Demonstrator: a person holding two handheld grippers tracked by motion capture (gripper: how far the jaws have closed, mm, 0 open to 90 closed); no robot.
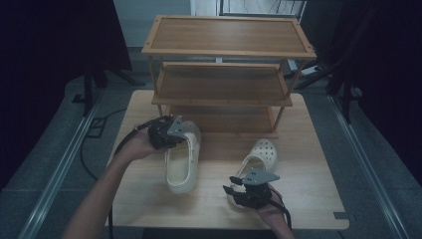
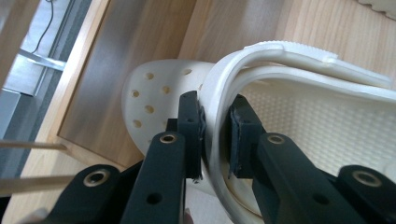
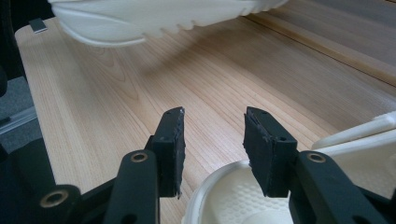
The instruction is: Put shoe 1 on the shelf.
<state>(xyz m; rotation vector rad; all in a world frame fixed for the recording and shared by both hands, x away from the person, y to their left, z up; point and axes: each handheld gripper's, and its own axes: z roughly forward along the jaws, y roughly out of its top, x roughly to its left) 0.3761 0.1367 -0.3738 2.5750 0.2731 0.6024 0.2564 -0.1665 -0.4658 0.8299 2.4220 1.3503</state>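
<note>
At about eight o'clock from the table's (image 1: pixel 149 209) centre, the left gripper (image 1: pixel 171 133) is clenched on the left clog (image 1: pixel 182 162), a cream foam shoe with vent holes over the toe. In the left gripper view its two black jaws pinch the upper rim of the left clog (image 2: pixel 219 121) from either side, one pad outside and one inside the opening, near where the heel strap folds forward. That grip on the thin rim looks chosen because it is the one part narrow enough for the jaws to close over, and it lets the shoe hang from the hand; from the right gripper view the sole of the left clog (image 3: pixel 154 18) seems raised off the wood, with a shadow under it, though I cannot be sure the whole shoe is clear. At twelve o'clock stands the shoe rack (image 1: pixel 224 50), three wooden shelves, all bare, its lowest shelf just beyond the clog's toe, so the likely aim is to carry the shoe forward onto a shelf. Toward five o'clock lies the right clog (image 1: pixel 261 157), flat on the table with its toe pointing toward the rack. The right gripper (image 1: pixel 244 186) sits at its heel end with jaws released and apart; in the right gripper view the rim of the right clog (image 3: pixel 224 186) lies just below the open jaws, as if lined up for the same rim pinch.
</note>
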